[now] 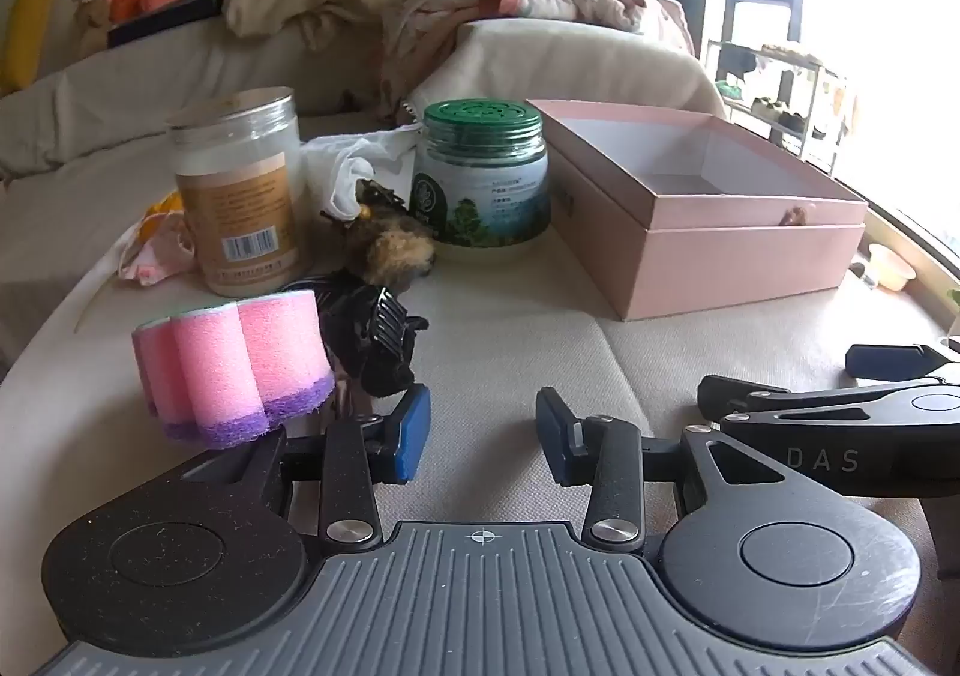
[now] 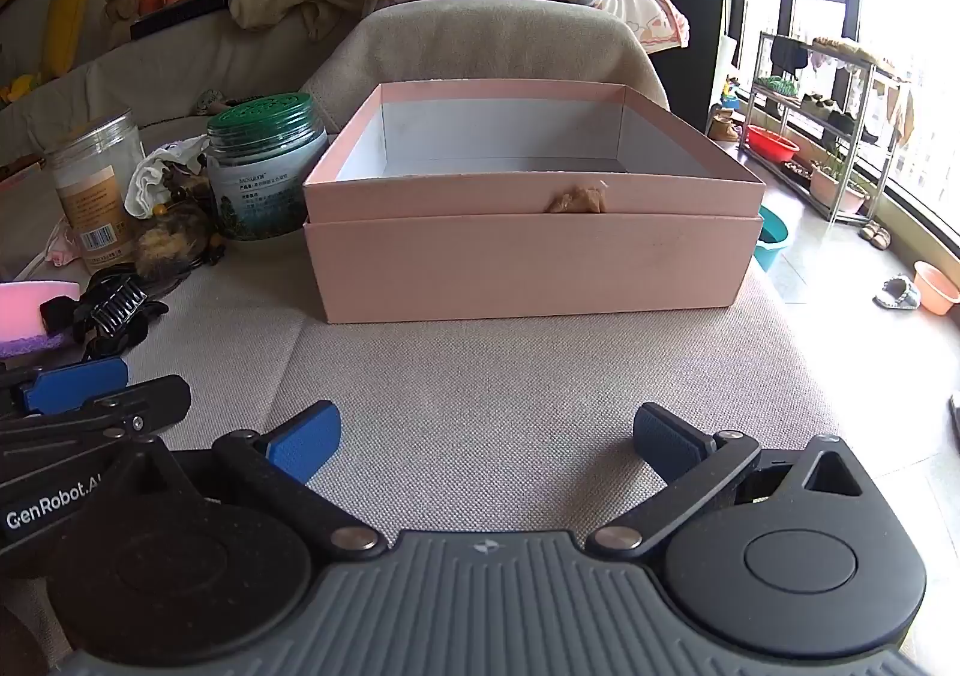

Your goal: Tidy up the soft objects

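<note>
Both grippers low over beige cushion, nothing held in either; soft items piled at left, pink box open at right.

L gripper: jaws abt half apart, only bare cushion btwn pads, no grip. R gripper: jaws spread wide, empty, aimed at pink box. Box sits on cushion w/ lid off, inside looks empty; small tan scrap stuck on its front wall. Pink/purple sponge just left of L gripper's left finger, contact w/ it not clear. Black hair claw touching sponge's right side; brown furry item behind claw. White cloth bunched btwn clear jar and green-lid jar, both upright. Green-lid jar just beside box's left wall.
</note>
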Demonstrator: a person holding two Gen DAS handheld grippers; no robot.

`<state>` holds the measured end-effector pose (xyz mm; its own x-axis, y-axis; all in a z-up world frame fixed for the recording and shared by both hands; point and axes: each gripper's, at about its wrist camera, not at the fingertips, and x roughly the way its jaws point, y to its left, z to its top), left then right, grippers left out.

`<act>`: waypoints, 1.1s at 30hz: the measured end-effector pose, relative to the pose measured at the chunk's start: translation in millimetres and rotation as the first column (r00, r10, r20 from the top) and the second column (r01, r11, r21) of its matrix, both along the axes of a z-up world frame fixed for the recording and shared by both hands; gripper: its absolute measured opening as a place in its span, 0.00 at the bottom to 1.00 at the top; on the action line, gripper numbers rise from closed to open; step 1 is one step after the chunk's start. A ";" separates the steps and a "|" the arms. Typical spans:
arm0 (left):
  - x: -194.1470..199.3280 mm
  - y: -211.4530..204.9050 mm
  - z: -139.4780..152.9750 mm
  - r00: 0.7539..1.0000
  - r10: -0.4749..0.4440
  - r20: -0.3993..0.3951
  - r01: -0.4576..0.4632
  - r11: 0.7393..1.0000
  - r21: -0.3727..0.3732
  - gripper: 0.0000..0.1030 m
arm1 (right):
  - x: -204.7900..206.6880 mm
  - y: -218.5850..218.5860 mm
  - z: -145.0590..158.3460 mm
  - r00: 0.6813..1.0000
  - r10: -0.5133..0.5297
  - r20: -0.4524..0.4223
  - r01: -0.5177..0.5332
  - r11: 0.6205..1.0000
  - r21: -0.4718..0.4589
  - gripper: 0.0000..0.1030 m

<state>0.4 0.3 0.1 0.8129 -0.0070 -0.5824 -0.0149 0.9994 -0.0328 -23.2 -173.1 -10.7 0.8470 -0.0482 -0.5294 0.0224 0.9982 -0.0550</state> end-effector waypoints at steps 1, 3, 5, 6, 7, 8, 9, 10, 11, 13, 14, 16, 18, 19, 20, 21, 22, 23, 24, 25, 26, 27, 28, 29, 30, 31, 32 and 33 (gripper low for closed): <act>0.1 -0.1 -0.1 1.000 0.000 -0.003 0.000 1.000 0.004 0.42 | 0.0 0.1 0.0 1.000 0.000 0.000 0.000 1.000 -0.001 1.00; 0.1 -0.2 -0.1 1.000 0.000 -0.003 0.000 1.000 0.008 0.42 | 0.0 0.1 0.0 1.000 0.000 0.001 0.000 1.000 -0.002 1.00; 0.1 -0.4 -0.1 1.000 0.000 -0.003 0.000 1.000 0.010 0.42 | 0.0 0.2 0.0 1.000 0.000 0.001 0.000 1.000 -0.001 1.00; 0.2 -0.5 -0.1 1.000 0.000 -0.003 0.000 1.000 0.011 0.42 | 0.1 0.2 0.0 1.000 0.000 0.001 0.000 1.000 -0.001 1.00; 0.1 -0.2 -0.1 1.000 0.000 -0.003 0.000 1.000 0.010 0.42 | 0.1 0.3 0.0 1.000 0.000 0.001 0.000 1.000 -0.001 1.00; 0.1 -0.1 -0.1 1.000 0.000 -0.003 0.000 1.000 0.010 0.42 | 0.0 0.4 0.0 1.000 0.000 0.001 0.000 1.000 -0.001 1.00; 0.1 -0.4 -0.2 1.000 0.000 -0.003 0.000 1.000 0.012 0.42 | 0.0 0.6 0.0 1.000 0.000 0.001 0.000 1.000 -0.001 1.00; 0.1 -0.5 -0.2 1.000 0.000 -0.003 0.000 1.000 0.012 0.42 | 0.2 0.1 -0.1 1.000 0.000 0.001 0.000 1.000 0.000 1.00; 0.2 -0.6 -0.2 1.000 0.000 -0.003 0.000 1.000 0.012 0.42 | 0.2 0.1 -0.1 1.000 0.000 0.001 0.000 1.000 0.000 1.00; 0.1 -0.3 -0.2 1.000 0.000 -0.003 0.000 1.000 0.011 0.42 | 0.3 0.1 -0.1 1.000 0.000 0.001 0.000 1.000 0.000 1.00; 0.1 -0.2 -0.1 1.000 0.000 -0.003 0.000 1.000 0.009 0.42 | 0.3 0.0 -0.1 1.000 0.000 0.001 0.000 1.000 0.000 1.00; 0.1 0.1 0.0 1.000 0.000 -0.002 0.000 1.000 0.001 0.42 | 0.3 0.2 -0.2 1.000 0.000 0.001 0.000 1.000 0.000 1.00; 0.1 0.2 0.2 1.000 0.000 -0.001 0.000 1.000 -0.005 0.42 | 0.3 0.2 -0.2 1.000 0.000 0.001 0.000 1.000 0.000 1.00; -0.4 1.9 0.6 1.000 0.000 -0.001 0.000 1.000 -0.004 0.42 | 0.3 0.2 -0.2 1.000 0.000 0.001 0.000 1.000 0.000 1.00; -0.5 2.2 0.6 1.000 0.000 -0.001 0.000 1.000 -0.005 0.42 | 0.4 0.3 -0.2 1.000 0.000 0.001 0.000 1.000 0.000 1.00; -0.5 2.6 0.7 1.000 0.000 -0.001 0.000 1.000 -0.004 0.42 | 0.4 0.3 -0.2 1.000 0.000 0.001 0.000 1.000 0.000 1.00; -0.5 2.3 0.6 1.000 0.000 -0.001 0.000 1.000 -0.005 0.42 | 0.4 0.4 -0.2 1.000 0.000 0.001 0.000 1.000 0.000 1.00; -0.6 3.3 -0.4 1.000 0.000 -0.001 0.000 1.000 -0.004 0.42 | 0.4 0.5 -0.1 1.000 0.000 0.001 0.000 1.000 0.000 1.00; -0.6 3.4 -0.4 1.000 0.000 -0.001 0.000 1.000 -0.005 0.42 | 0.4 0.5 -0.1 1.000 0.000 0.001 0.000 1.000 0.000 1.00; -0.6 3.3 -0.4 1.000 0.000 -0.001 0.000 1.000 -0.005 0.42 | 0.5 0.5 -0.1 1.000 0.000 0.001 0.000 1.000 0.000 1.00; -0.6 3.3 -0.4 1.000 0.000 -0.001 0.000 1.000 -0.005 0.42 | 0.5 0.6 -0.1 1.000 0.000 0.001 0.000 1.000 0.000 1.00; -0.7 3.8 -0.5 1.000 0.000 -0.001 0.000 1.000 -0.005 0.42 | 0.5 0.6 -0.1 1.000 0.000 0.001 0.000 1.000 0.000 1.00; -0.6 3.3 -0.4 1.000 0.000 -0.001 0.000 1.000 -0.004 0.42 | 0.6 0.6 -0.1 1.000 0.000 0.001 0.000 1.000 0.000 1.00; -0.6 3.3 -0.4 1.000 0.000 -0.001 0.000 1.000 -0.004 0.42 | 0.6 0.7 -0.1 1.000 0.000 0.001 0.000 1.000 0.000 1.00; -0.6 3.2 -0.4 1.000 0.000 -0.001 0.000 1.000 -0.004 0.42 | 0.6 0.7 -0.1 1.000 0.000 0.001 0.000 1.000 0.000 1.00; -0.6 3.2 -0.4 1.000 0.000 -0.001 0.000 1.000 -0.003 0.42 | 0.6 0.7 -0.1 1.000 0.000 0.001 0.000 1.000 -0.001 1.00; -0.6 3.6 -0.4 1.000 0.000 -0.001 0.000 1.000 -0.002 0.42 | 0.6 0.7 -0.1 1.000 0.000 0.001 0.000 1.000 0.000 1.00; -0.5 4.1 -0.3 1.000 0.000 -0.001 0.000 1.000 -0.003 0.42 | 0.6 0.7 -0.1 1.000 0.000 0.001 0.000 1.000 0.000 1.00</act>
<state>-0.1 4.4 -0.2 0.8123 -0.0090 -0.5832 -0.0148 0.9992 -0.0359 -22.6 -172.4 -10.7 0.8475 -0.0485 -0.5286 0.0226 0.9982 -0.0554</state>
